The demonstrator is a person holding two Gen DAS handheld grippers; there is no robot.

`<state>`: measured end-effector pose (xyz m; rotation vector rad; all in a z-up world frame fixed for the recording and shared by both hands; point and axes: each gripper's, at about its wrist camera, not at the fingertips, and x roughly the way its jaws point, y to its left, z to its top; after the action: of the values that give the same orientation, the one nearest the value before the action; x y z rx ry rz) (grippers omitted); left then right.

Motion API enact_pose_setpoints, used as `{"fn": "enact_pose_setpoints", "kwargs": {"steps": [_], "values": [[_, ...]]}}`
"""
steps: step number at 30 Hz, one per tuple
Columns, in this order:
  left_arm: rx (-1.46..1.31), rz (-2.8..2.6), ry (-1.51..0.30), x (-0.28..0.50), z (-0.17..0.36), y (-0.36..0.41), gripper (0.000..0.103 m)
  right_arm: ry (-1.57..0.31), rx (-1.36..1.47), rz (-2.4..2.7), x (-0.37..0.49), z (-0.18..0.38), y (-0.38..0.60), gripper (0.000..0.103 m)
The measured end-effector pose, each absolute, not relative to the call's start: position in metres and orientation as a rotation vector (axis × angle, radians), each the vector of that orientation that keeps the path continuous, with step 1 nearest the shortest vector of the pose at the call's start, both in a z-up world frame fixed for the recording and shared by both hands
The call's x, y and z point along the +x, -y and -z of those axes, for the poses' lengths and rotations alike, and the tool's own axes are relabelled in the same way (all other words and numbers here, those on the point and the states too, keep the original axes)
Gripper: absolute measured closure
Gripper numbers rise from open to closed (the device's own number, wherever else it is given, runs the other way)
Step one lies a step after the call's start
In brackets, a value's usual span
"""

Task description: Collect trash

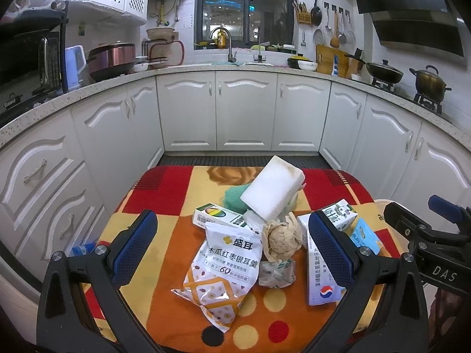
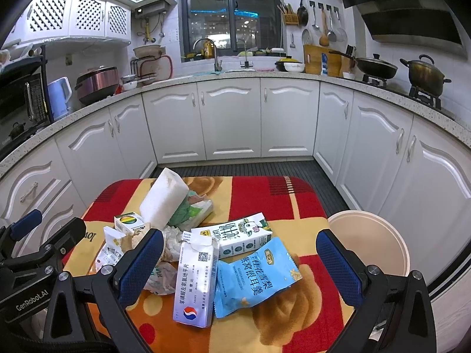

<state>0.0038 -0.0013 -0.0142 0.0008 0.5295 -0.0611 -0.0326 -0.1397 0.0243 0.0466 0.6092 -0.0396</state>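
Trash lies piled on a small table with a red, orange and yellow cloth (image 1: 176, 226) (image 2: 279, 203). My left gripper (image 1: 232, 250) is open and empty above a white snack pouch (image 1: 223, 267) and a crumpled brown paper ball (image 1: 282, 239). My right gripper (image 2: 240, 264) is open and empty above a white medicine box (image 2: 195, 282) and a blue snack pouch (image 2: 259, 273). A milk carton (image 2: 241, 234) (image 1: 341, 211), a small rainbow-print box (image 1: 217, 216) (image 2: 129, 222) and a white sponge block (image 1: 272, 189) (image 2: 163, 201) lie behind them.
A beige bin (image 2: 371, 241) stands right of the table, just past my right gripper's right finger. White kitchen cabinets (image 1: 244, 111) and counters surround the table on three sides. A dark floor mat (image 2: 244, 167) lies beyond the table's far edge.
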Motion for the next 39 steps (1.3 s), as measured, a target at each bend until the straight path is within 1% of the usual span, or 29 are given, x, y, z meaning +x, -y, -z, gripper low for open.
{"fn": "enact_pose_setpoints", "kwargs": {"steps": [39], "values": [[-0.005,0.067,-0.538,0.002,0.0146,0.0036,0.001,-0.623,0.052,0.047,-0.0313,-0.0177,0.1406,0.0]]}}
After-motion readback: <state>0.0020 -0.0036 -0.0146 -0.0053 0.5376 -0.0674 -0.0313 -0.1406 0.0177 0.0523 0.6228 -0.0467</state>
